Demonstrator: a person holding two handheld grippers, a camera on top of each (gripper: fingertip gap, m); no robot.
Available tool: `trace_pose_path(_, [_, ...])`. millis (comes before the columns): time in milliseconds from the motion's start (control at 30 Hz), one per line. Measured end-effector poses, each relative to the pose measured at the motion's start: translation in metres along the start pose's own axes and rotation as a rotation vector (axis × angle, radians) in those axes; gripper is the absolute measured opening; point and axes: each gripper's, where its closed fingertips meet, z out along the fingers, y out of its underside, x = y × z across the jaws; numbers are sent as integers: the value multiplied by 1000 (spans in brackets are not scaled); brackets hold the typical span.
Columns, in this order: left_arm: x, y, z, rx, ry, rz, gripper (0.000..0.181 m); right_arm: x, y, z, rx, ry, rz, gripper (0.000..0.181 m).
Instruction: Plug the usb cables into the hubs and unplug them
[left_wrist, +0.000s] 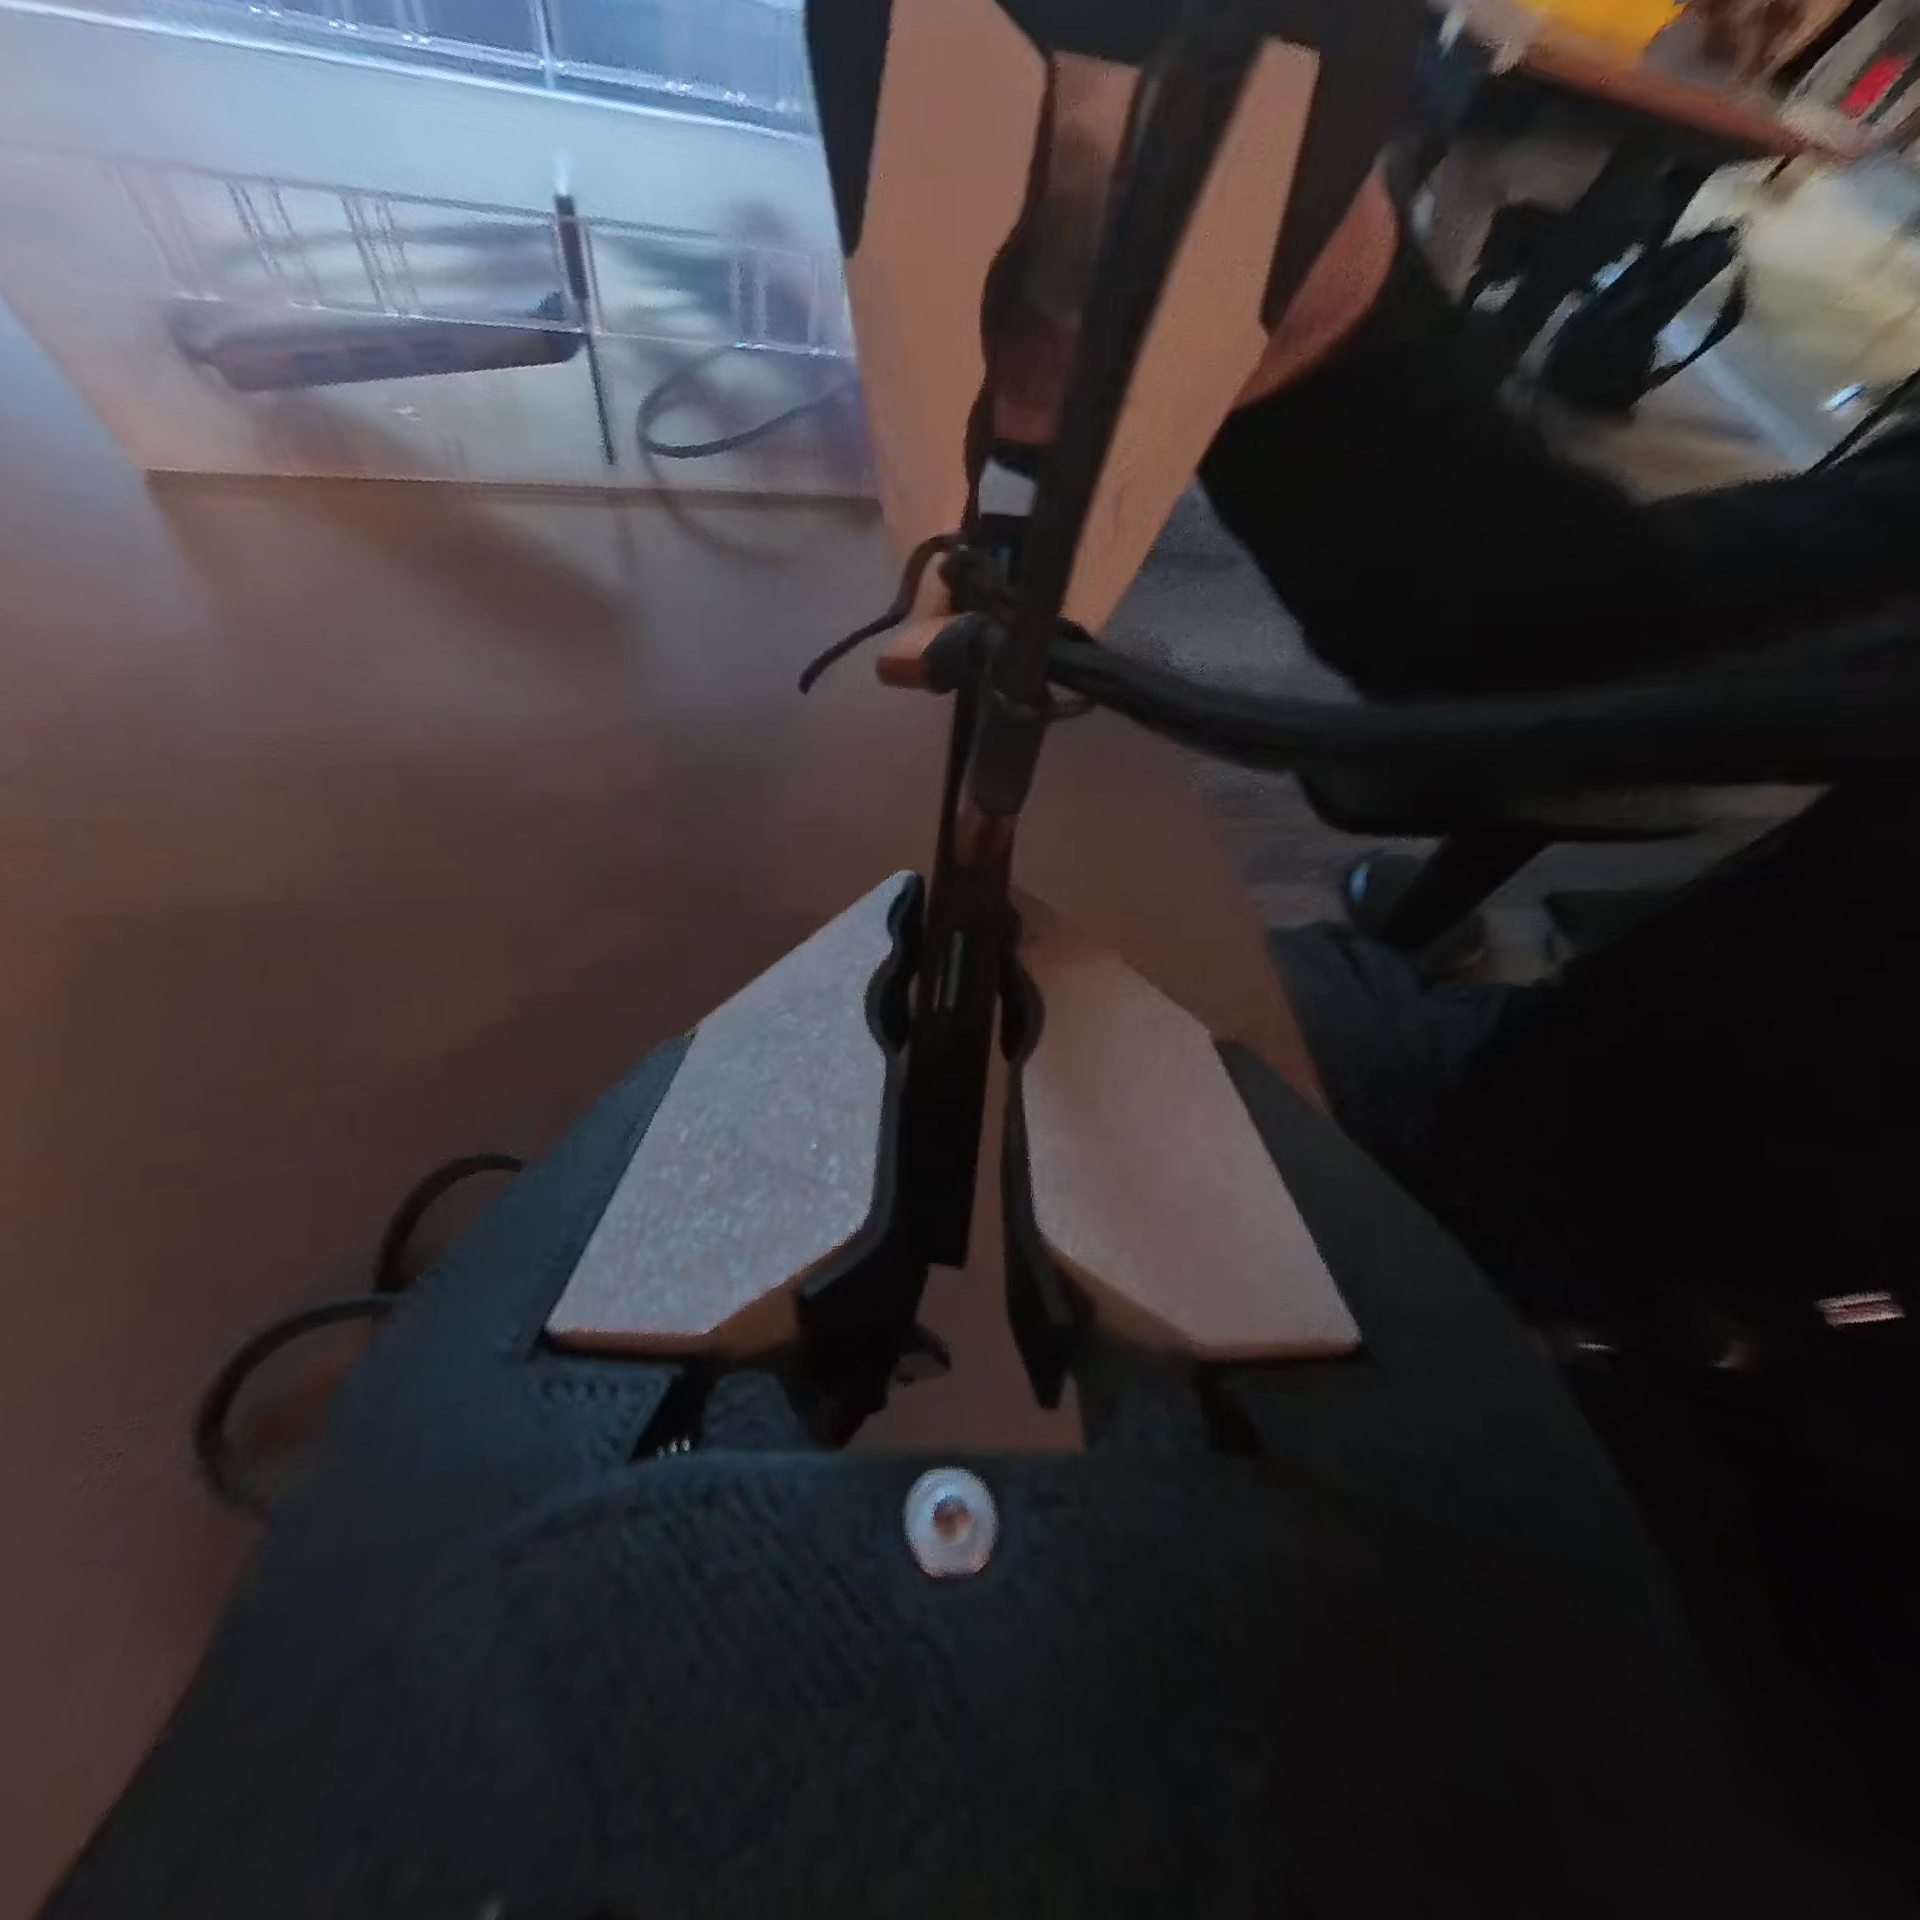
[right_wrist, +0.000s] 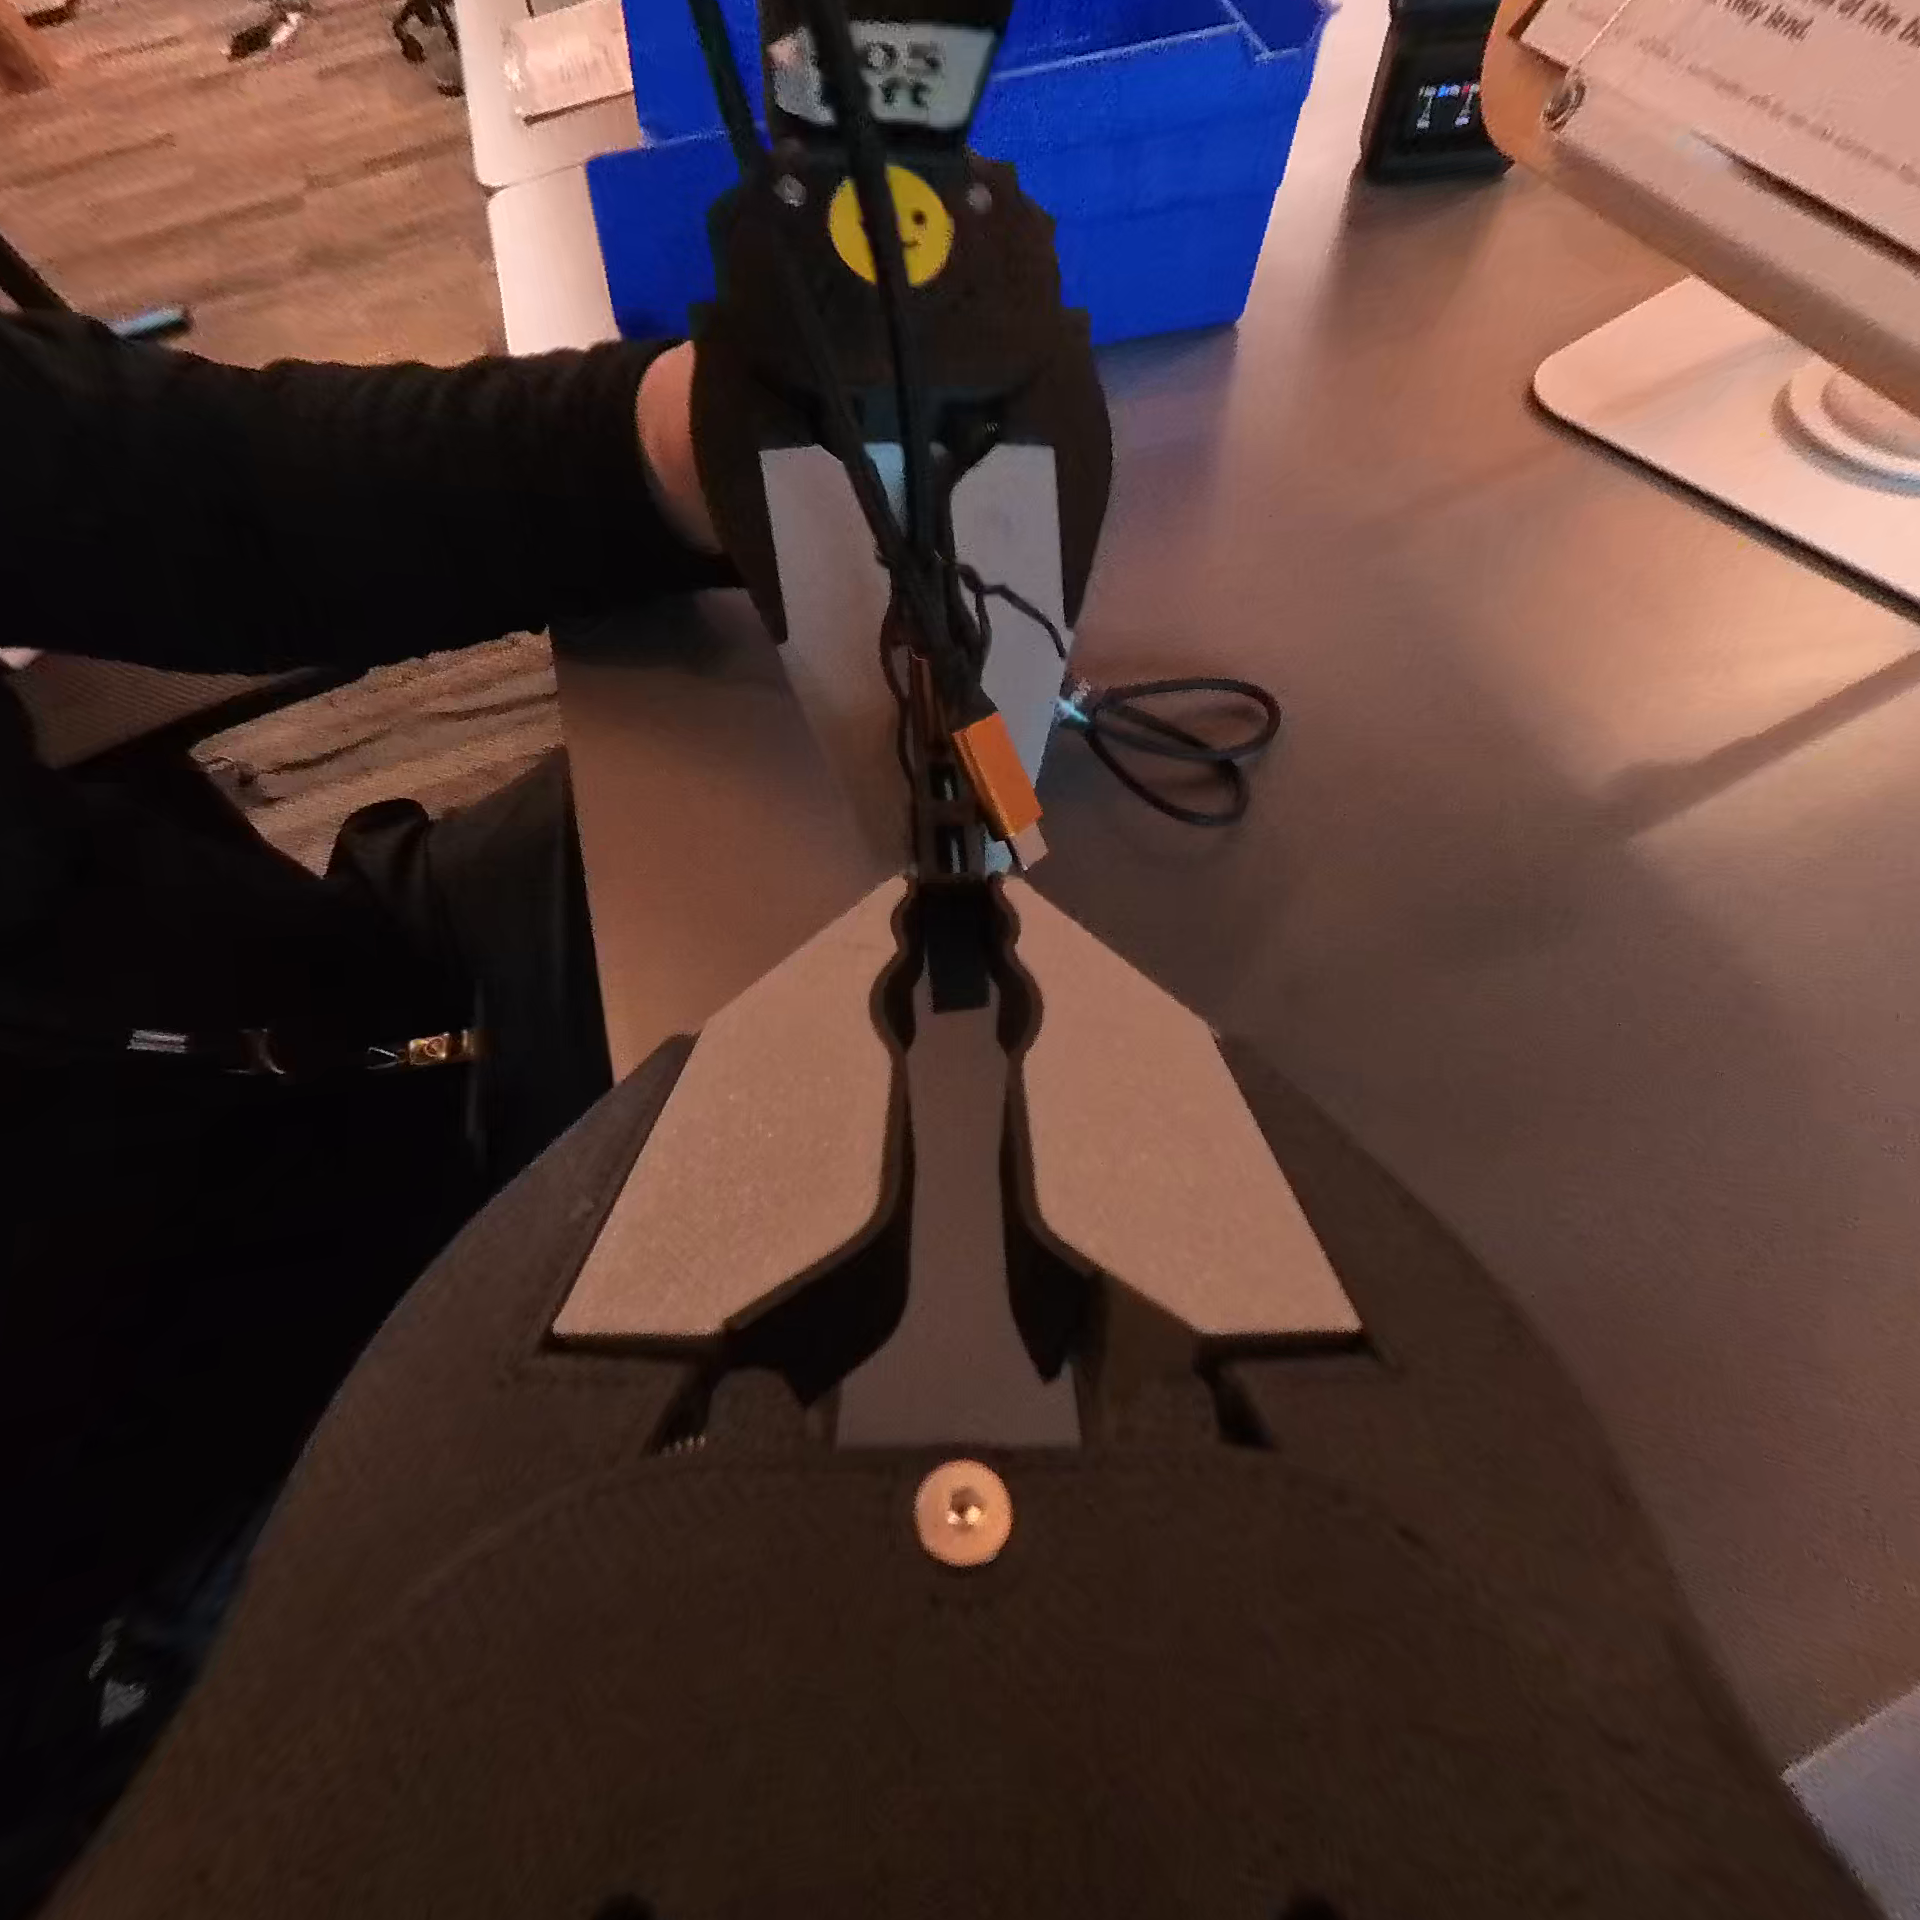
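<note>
Both tongs (left_wrist: 956, 997) (right_wrist: 951, 935) around black hub (right_wrist: 948, 831)

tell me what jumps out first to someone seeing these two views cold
In the right wrist view, the orange USB plug at centre stands out, hanging beside the dark hub that the right gripper pinches at one end, with the left gripper facing it from the far side. Behind them sits a bright blue bin, and a coiled black cable lies on the table to the right.
</note>
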Motion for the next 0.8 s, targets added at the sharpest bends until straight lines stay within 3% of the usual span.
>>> trace_pose_path(100, [-2, 4, -2, -41, -52, 57, 10, 2, 4, 3, 22, -39, 32, 9])
trace_pose_path(267, [5, 9, 3, -37, 48, -19, 9, -3, 13, 5, -1, -111, 96, 8])
trace_pose_path(400, [-5, 12, 6, -60, -12, -46, 10, 12, 23, -4, -103, 22, 88, 9])
trace_pose_path(467, [-9, 17, 4, -91, -42, -51, 9, 17, 12, -12, -64, 93, 62, 12])
trace_pose_path(533, [-10, 19, 4, -95, -42, -66, 9, 6, -7, -16, 13, 70, 33, 11])
trace_pose_path(600, [-10, 21, 6, -103, -39, -71, 9, -6, -15, -10, 20, 47, 1, 13])
trace_pose_path(667, [-9, 22, 8, -118, -44, -55, 9, 1, -9, 2, -49, 129, -44, 28])
trace_pose_path(733, [-6, 22, 9, -121, -39, -33, 9, 7, -4, 13, -91, 186, -106, 30])
trace_pose_path(800, [-3, 21, 10, -121, -30, -15, 9, 1, -4, 25, -78, 141, -118, 31])
